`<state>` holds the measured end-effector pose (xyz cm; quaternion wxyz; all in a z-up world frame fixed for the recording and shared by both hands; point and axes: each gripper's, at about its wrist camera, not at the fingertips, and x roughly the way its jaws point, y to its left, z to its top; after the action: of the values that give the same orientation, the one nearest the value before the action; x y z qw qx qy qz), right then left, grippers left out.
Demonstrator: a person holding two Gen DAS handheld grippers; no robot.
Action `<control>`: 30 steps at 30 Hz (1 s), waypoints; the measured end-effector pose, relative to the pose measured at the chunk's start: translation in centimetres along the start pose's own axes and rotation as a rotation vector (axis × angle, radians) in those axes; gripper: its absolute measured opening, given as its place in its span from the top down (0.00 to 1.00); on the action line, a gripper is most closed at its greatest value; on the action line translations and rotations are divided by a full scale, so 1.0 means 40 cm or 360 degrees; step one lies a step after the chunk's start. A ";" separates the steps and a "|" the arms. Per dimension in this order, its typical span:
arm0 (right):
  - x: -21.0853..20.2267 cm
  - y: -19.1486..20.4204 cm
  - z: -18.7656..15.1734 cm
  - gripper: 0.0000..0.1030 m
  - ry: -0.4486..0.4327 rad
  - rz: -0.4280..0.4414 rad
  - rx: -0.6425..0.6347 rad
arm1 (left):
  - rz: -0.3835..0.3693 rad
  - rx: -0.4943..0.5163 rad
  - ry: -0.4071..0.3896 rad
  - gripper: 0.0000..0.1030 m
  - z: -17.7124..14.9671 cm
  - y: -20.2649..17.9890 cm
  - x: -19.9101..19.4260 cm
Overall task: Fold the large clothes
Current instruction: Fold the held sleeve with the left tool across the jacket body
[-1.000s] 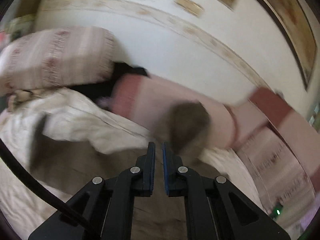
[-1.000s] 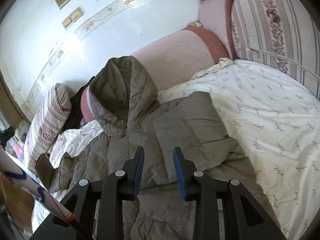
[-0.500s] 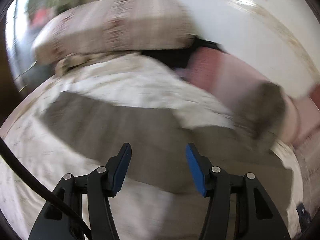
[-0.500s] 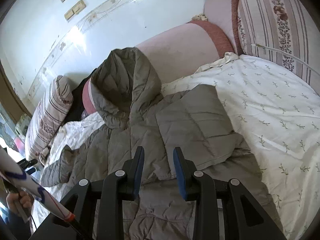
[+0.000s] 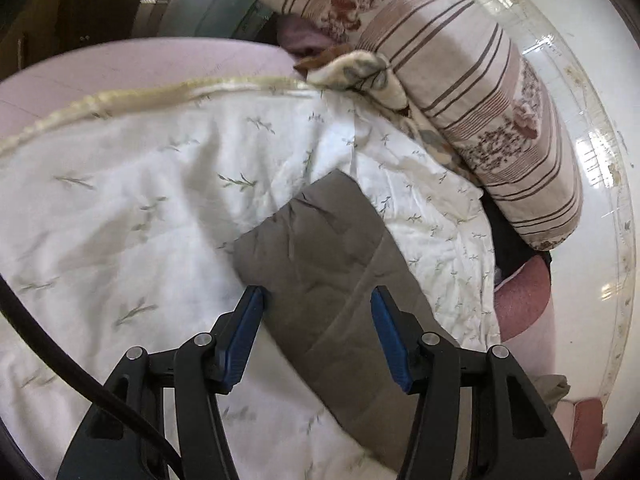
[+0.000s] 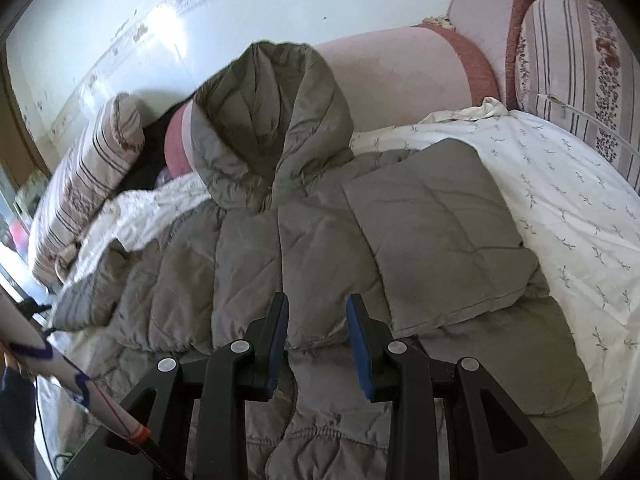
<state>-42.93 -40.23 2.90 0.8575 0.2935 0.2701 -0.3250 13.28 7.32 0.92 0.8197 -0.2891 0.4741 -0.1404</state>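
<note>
Reaching for the outstretched sleeve (image 5: 320, 252), the left hand-held gripper (image 5: 316, 312) has its jaws wide apart astride the cuff end, gripping nothing. The grey hooded jacket (image 6: 280, 248) lies spread on the bed (image 6: 580, 200), its other sleeve already folded across the chest. The right hand-held gripper (image 6: 318, 322) hovers part-open and empty. Next, I judge: pinch this sleeve and fold it inward.

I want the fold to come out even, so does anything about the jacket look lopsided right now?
Yes. One sleeve is already folded flat across the grey puffer jacket, while the other sleeve lies stretched out over the white sheet, between the open left gripper's fingers.
</note>
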 end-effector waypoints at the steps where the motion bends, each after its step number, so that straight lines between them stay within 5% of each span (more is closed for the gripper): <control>1: 0.005 0.001 -0.002 0.68 0.0006 -0.0006 -0.0004 | 0.0029 0.0002 -0.0002 0.47 -0.009 -0.003 0.007; 8: 0.020 -0.003 -0.006 0.68 0.0026 -0.0004 0.0015 | 0.0123 -0.0051 -0.0174 0.37 -0.005 -0.026 0.064; 9: 0.021 -0.002 -0.006 0.68 0.0028 -0.0001 0.0016 | 0.0154 -0.0038 -0.0186 0.40 -0.004 -0.032 0.070; 10: 0.022 0.000 -0.006 0.68 0.0028 -0.0001 0.0015 | 0.0179 -0.0019 -0.0197 0.66 -0.004 -0.038 0.073; 11: 0.022 0.002 -0.006 0.68 0.0027 -0.0001 0.0012 | 0.0128 -0.0006 -0.0176 0.87 -0.008 -0.045 0.076; 19: -0.008 -0.009 0.004 0.68 -0.0029 0.0021 0.0060 | -0.0057 0.0092 -0.0226 0.87 -0.039 -0.133 -0.044; 25: -0.046 -0.030 0.018 0.68 -0.0094 0.0036 0.0119 | -0.0291 0.0375 -0.0271 0.87 -0.123 -0.349 -0.233; 30: -0.092 -0.070 0.035 0.68 -0.0160 0.0051 0.0195 | -0.0527 0.0734 -0.0219 0.87 -0.307 -0.605 -0.376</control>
<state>-46.94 -41.43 5.35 0.8556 0.3330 0.2015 -0.3414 -3.88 -8.47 21.37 0.8600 -0.1775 0.3192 -0.3565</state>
